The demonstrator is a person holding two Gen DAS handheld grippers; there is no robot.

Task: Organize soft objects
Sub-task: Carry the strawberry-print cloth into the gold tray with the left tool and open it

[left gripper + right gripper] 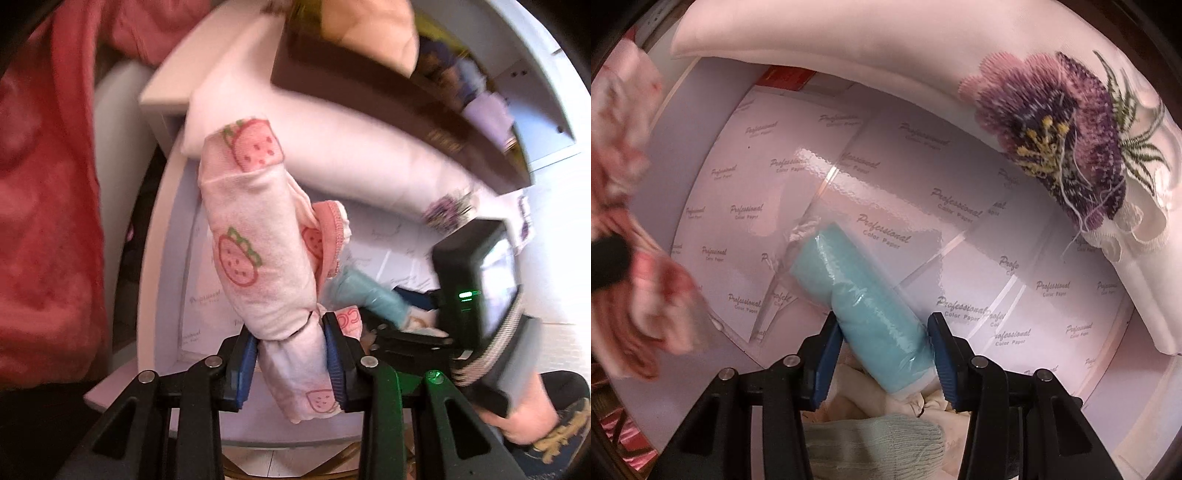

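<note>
My left gripper (289, 352) is shut on a rolled pink cloth printed with strawberries (255, 254), held up above a white drawer (166, 236). The same pink cloth (631, 229) shows blurred at the left edge of the right wrist view. My right gripper (884, 350) is shut on a light blue roll wrapped in clear plastic (864, 306), which lies slanted on the drawer's paper lining (923, 177). In the left wrist view the blue roll (369, 295) and the right gripper's black body (476, 280) sit low at the right.
A white pillow with a purple embroidered flower (1063, 144) lies along the drawer's far and right sides. Cream cloth (886, 402) and a pale green knitted piece (879, 439) lie under the right gripper. A red garment (48, 192) fills the left, a brown box (369, 85) the back.
</note>
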